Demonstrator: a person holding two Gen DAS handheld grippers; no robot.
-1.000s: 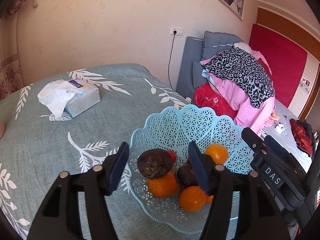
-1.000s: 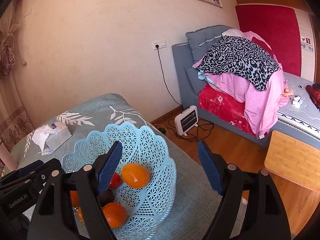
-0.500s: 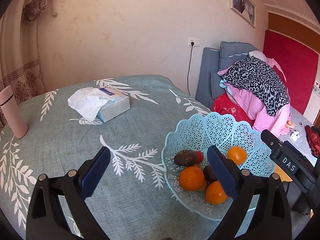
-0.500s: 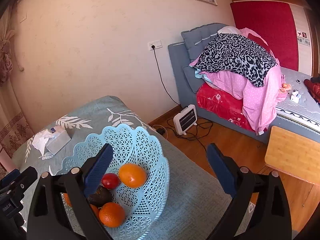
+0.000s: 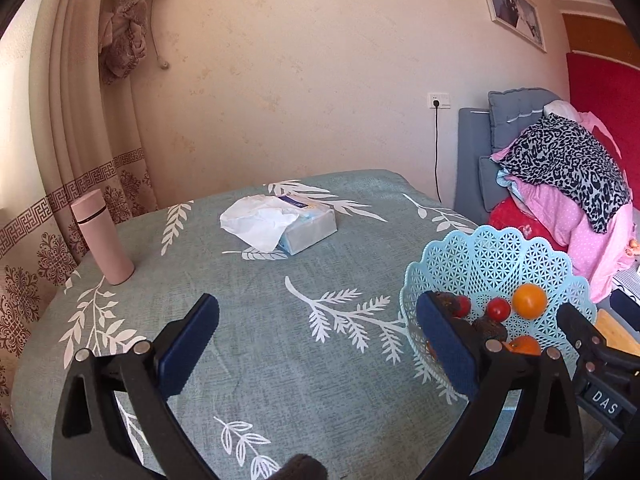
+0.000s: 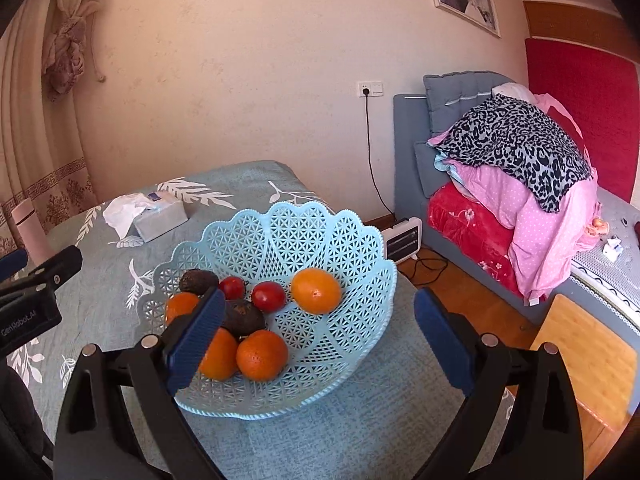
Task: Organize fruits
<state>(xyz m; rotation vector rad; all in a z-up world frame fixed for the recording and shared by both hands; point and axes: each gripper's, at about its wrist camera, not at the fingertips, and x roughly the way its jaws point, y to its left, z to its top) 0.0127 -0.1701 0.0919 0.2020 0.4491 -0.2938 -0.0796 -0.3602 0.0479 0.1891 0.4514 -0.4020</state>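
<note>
A light blue lattice basket (image 6: 312,236) stands on the table near its right edge; it also shows in the left wrist view (image 5: 496,256). It holds several oranges (image 6: 316,290), two red tomatoes (image 6: 269,296) and two dark avocados (image 6: 242,316). My right gripper (image 6: 316,340) is open and empty, raised just in front of the basket. My left gripper (image 5: 320,344) is open and empty, raised over the tablecloth left of the basket. No fruit shows on the cloth outside the basket.
A tissue box (image 5: 288,224) lies at the back of the teal leaf-print tablecloth (image 5: 248,312). A pink bottle (image 5: 102,236) stands at the left edge. A bed with piled bedding (image 6: 520,184) and a small heater (image 6: 402,240) are to the right.
Both grippers have pulled back and up from the basket and opened wider. The left one swung left, leaving an avocado behind in the basket.
</note>
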